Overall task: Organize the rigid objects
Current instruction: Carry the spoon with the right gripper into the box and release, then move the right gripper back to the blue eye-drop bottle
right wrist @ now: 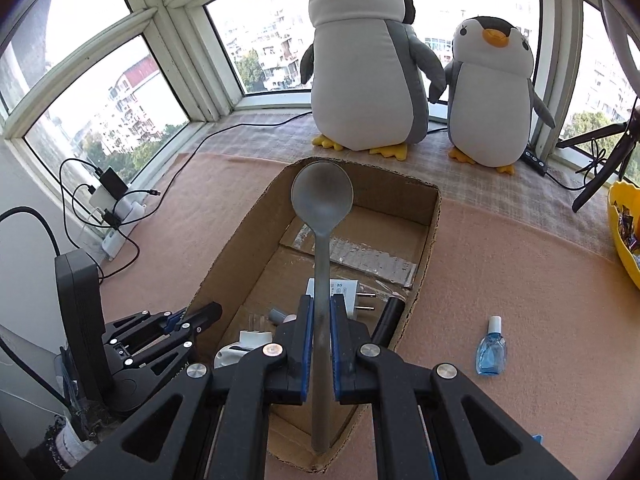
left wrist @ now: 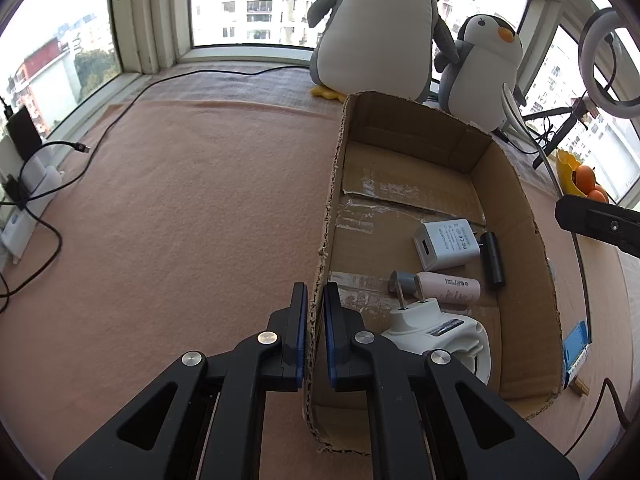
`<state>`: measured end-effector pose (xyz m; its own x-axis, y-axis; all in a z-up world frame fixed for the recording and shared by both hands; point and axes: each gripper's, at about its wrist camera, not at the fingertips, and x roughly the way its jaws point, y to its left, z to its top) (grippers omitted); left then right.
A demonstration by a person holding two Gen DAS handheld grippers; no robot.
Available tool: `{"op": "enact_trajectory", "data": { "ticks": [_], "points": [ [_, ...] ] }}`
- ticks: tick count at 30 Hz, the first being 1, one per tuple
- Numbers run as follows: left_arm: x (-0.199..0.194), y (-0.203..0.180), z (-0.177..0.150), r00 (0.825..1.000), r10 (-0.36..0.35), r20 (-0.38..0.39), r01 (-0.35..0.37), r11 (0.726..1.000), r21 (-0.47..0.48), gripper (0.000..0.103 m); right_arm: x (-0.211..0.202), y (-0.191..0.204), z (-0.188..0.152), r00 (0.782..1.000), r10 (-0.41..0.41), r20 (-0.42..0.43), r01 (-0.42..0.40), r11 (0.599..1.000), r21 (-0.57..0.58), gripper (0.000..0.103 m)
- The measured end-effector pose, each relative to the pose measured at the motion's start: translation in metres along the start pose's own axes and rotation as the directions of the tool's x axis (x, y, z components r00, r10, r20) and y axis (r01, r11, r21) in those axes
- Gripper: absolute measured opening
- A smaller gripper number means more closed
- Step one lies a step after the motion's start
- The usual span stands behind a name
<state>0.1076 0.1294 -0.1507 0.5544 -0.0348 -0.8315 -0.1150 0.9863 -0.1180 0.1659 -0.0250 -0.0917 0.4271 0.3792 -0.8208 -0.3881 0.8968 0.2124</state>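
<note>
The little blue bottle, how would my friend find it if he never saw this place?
Start at the cardboard box on the pink blanket. Look just outside its right wall. The little blue bottle lies there alone, clear blue with a white cap, the only see-through thing around.

A grey metal spoon [right wrist: 322,240] is being shown above a brown cardboard box [right wrist: 420,256] on a pink fleece cloth [right wrist: 500,280].

Yellow bowl [right wrist: 624,236] cut off rightward
</note>
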Motion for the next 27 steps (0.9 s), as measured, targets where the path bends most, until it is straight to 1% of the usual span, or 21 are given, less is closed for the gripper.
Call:
{"op": "enact_trajectory", "data": {
  "ticks": [5,6,7,8,10,20,27],
  "points": [
    [0.000,0.000,0.000,1.000,0.000,0.001,0.000,1.000,0.000,0.007,0.006,0.004,0.000,1.000,0.005,-0.007,-0.006,1.000,-0.016,0.008],
    [0.000,0.000,0.000,1.000,0.001,0.001,-0.001,1.000,0.000,0.007,0.006,0.004,0.000,1.000,0.006,-0.007,-0.006,1.000,-0.022,0.010],
    [0.000,0.000,0.000,1.000,0.001,0.001,-0.001,1.000,0.000,0.007,0.005,0.005,0.001,1.000,0.003,-0.003,-0.003,1.000,-0.025,0.020],
    [0.000,0.000,0.000,1.000,0.000,0.001,0.000,1.000,0.000,0.007,0.004,0.005,0.001,1.000,-0.001,0.007,0.002,1.000,-0.026,0.038],
    [0.000,0.000,0.000,1.000,0.000,0.001,0.000,1.000,0.001,0.007,0.000,0.005,0.000,1.000,-0.002,0.029,0.003,1.000,-0.031,0.056],
    [-0.001,0.000,0.001,1.000,0.007,0.000,-0.007,1.000,0.003,0.007,-0.017,-0.008,-0.005,0.998,0.000,0.060,0.001,1.000,-0.016,0.057],
    [-0.001,-0.001,0.001,1.000,0.014,-0.001,-0.014,1.000,0.008,0.007,-0.034,-0.023,-0.015,0.996,-0.031,0.087,0.032,0.999,-0.020,0.057]
  ]
}}
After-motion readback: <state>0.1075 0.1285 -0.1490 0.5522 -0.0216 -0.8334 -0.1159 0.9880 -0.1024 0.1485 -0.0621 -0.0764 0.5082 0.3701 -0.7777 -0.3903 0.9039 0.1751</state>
